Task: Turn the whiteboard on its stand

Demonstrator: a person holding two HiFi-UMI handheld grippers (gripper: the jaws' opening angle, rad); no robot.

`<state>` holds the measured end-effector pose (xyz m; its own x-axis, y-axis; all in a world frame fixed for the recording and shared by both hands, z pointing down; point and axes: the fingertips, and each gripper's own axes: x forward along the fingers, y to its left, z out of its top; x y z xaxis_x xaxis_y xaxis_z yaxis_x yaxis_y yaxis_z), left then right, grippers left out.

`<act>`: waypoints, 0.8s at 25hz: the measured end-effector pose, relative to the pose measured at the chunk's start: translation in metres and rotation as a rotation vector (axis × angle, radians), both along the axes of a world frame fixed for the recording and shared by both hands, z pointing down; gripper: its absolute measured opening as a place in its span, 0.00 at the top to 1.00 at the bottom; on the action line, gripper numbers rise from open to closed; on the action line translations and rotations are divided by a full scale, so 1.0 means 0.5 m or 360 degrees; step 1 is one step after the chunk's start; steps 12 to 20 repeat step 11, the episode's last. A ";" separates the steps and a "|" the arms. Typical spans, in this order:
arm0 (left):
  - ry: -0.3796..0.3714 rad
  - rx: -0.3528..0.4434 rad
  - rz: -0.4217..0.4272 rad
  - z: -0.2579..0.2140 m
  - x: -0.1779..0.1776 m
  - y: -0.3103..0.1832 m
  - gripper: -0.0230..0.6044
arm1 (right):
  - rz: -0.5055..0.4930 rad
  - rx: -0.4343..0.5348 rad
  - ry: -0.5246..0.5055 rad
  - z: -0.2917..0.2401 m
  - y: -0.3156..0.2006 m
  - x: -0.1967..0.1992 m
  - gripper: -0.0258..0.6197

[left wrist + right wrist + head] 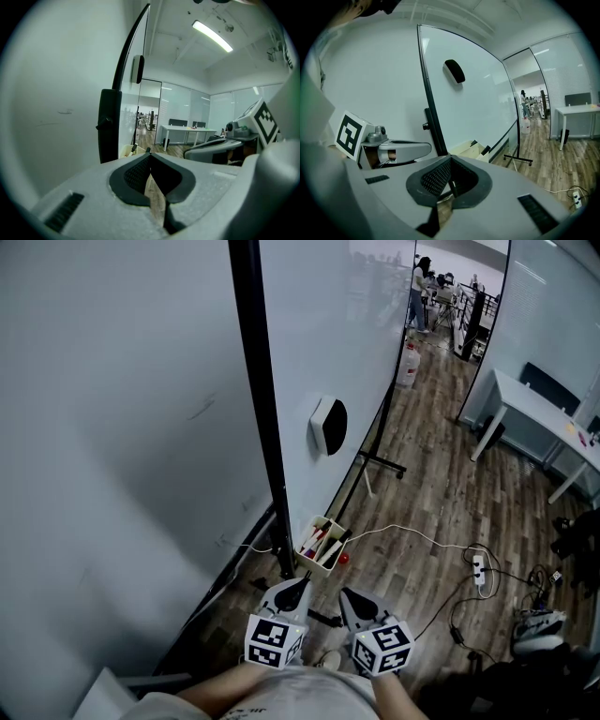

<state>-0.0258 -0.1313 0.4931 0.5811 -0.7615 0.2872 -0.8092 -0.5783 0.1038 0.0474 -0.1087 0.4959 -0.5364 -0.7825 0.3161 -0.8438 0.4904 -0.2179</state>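
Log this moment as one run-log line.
left gripper: shut, empty | right gripper: shut, empty | whiteboard: on stand, no gripper on it | eraser: stuck to board | marker tray: at stand foot

The head camera looks steeply down on the left gripper (300, 585) and right gripper (349, 596). Each gripper camera looks nearly level along its own jaws, close to the whiteboard (319, 324). All views share its black post (267, 427).
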 end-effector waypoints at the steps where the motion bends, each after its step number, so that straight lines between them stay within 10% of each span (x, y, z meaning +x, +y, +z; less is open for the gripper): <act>1: 0.0002 -0.0001 -0.0001 -0.001 0.000 0.001 0.95 | -0.0002 0.0003 0.0001 -0.001 0.001 -0.001 0.95; 20: 0.0007 -0.0017 -0.0017 0.005 -0.009 0.003 0.95 | 0.0009 0.0020 0.0014 -0.001 0.002 0.001 0.95</act>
